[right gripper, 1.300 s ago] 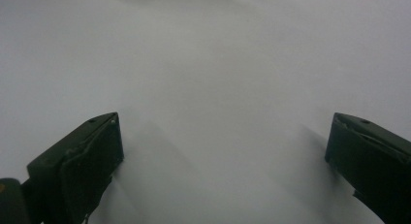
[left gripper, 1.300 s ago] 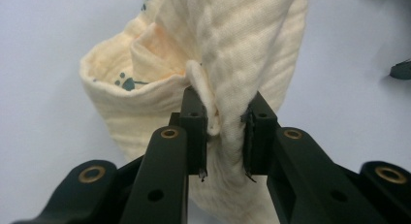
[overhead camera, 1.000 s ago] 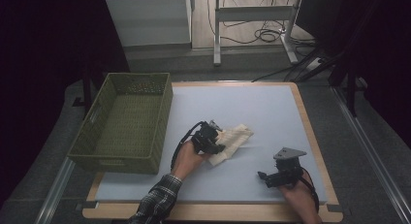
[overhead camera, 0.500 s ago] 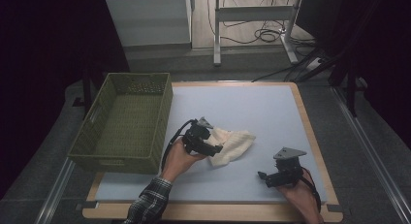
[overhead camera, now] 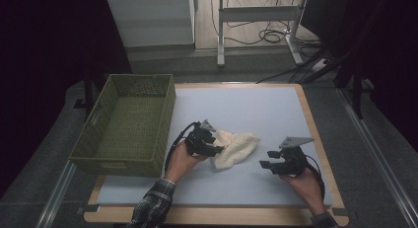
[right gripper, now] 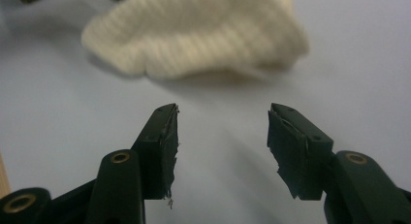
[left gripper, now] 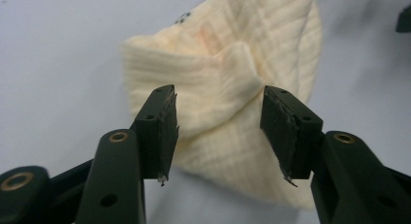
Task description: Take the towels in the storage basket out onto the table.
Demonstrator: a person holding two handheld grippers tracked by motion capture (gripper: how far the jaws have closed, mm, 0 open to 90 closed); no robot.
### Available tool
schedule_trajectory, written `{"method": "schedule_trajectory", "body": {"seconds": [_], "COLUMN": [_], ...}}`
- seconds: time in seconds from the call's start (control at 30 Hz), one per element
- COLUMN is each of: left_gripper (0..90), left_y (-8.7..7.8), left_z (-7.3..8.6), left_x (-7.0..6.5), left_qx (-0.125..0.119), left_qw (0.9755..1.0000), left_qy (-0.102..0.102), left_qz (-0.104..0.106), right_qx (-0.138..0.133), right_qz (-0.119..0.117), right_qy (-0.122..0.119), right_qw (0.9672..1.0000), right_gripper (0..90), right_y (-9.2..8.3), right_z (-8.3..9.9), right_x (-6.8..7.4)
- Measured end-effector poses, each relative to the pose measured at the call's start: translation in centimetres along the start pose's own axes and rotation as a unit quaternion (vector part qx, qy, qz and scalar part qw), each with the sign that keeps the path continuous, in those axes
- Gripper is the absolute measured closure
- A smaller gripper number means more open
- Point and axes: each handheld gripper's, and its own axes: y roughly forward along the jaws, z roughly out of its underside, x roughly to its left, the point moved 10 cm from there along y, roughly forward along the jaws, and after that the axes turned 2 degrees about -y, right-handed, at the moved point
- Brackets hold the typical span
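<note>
The cream cloth (overhead camera: 235,148) lies crumpled on the blue bench (overhead camera: 256,109), right of the green basket (overhead camera: 125,124) and clear of it. In the left gripper view the cloth (left gripper: 228,88) shows a raised fold running between my left tool's pads, but I see a gap on each side, so I judge this tool (overhead camera: 209,145) as parted around the fold and not yet pinching it. Its jaws have just been closing after a brief widening, with the cloth between them.

My first worry is a thin bite. The fold is soft and narrow; if I close here, the pads may catch a single layer at the ridge, and the rest of the cloth would sag or slip free once I lift. The lower tips also sit close to the bench, so pressing down to get more fabric could drag the whole bundle sideways instead of trapping it.

My right tool (overhead camera: 268,165) hangs above bare bench, near the cloth's right end but apart from it; in the right gripper view its jaws stand half-parted with nothing between them, the cloth (right gripper: 194,35) blurred beyond. They have just been closing on air. If I bring it in at this width, it may push the loose edge away.

The basket's near wall stands tall just left of my left hand, so a low carry could snag the hanging cloth on the rim.
</note>
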Motion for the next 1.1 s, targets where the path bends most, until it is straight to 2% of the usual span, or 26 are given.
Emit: {"method": "schedule_trajectory", "body": {"seconds": [0.17, 0.27, 0.3, 0.33, 0.37, 0.4, 0.43, 0.47, 0.53, 0.6, 0.7, 0.9, 0.97, 1.1], "left_gripper": [52.4, 64.6, 70.4, 76.3, 84.2, 85.7, 86.6, 87.1, 87.2, 87.0, 86.6, 85.9, 85.4, 85.2], "left_y": [1.0, 1.7, 2.0, 2.1, 2.2, 2.2, 2.1, 1.9, 1.0, -0.2, -2.1, -4.5, -4.9, -4.9], "left_z": [-0.6, -0.7, -0.7, -0.7, -0.7, -0.8, -0.9, -1.0, -1.2, -1.3, -1.0, 1.0, 1.8, 3.9], "left_x": [-0.4, -0.6, -0.7, -0.7, -0.7, -0.7, -0.7, -0.6, -0.3, 0.3, 1.3, 1.8, 1.5, 0.6], "left_qx": [0.002, 0.010, 0.013, 0.015, 0.018, 0.014, 0.008, 0.004, -0.011, -0.022, -0.037, -0.036, -0.037, -0.029], "left_qw": [0.9999, 0.9999, 0.9998, 0.9998, 0.9998, 0.9999, 0.9999, 1.0000, 0.9999, 0.9994, 0.9977, 0.9950, 0.9947, 0.9950], "left_qy": [0.002, 0.002, 0.002, 0.001, 0.000, 0.000, -0.002, -0.003, -0.007, -0.013, -0.033, -0.051, -0.059, -0.066], "left_qz": [0.011, 0.012, 0.017, 0.013, 0.010, 0.009, 0.006, -0.001, -0.009, -0.026, -0.046, -0.079, -0.076, -0.070], "right_qx": [-0.010, 0.002, 0.007, 0.013, 0.020, 0.027, 0.035, 0.045, 0.050, 0.044, 0.034, 0.027, 0.030, 0.029], "right_qz": [0.000, 0.004, 0.006, 0.009, 0.012, 0.012, 0.017, 0.020, 0.023, 0.025, 0.023, 0.010, 0.004, -0.022], "right_qy": [-0.021, -0.043, -0.050, -0.054, -0.057, -0.060, -0.068, -0.072, -0.083, -0.086, -0.086, -0.077, -0.073, -0.058], "right_qw": [0.9997, 0.9990, 0.9987, 0.9984, 0.9981, 0.9977, 0.9969, 0.9961, 0.9950, 0.9950, 0.9954, 0.9966, 0.9969, 0.9976], "right_gripper": [43.8, 43.0, 43.4, 43.5, 47.3, 51.3, 56.2, 67.7, 82.3, 88.1, 89.1, 89.4, 89.4, 89.3], "right_y": [0.6, 1.7, 2.1, 2.6, 3.1, 3.6, 4.1, 4.5, 4.8, 4.4, 3.0, 0.2, -0.4, -1.0], "right_z": [-3.8, -5.5, -5.9, -6.2, -6.4, -6.4, -6.4, -6.3, -6.2, -6.2, -6.1, -4.9, -3.8, -1.6], "right_x": [-0.7, -0.9, -0.9, -1.0, -1.0, -1.1, -1.2, -1.2, -1.3, -1.1, -0.7, -0.2, 0.1, 1.2]}}
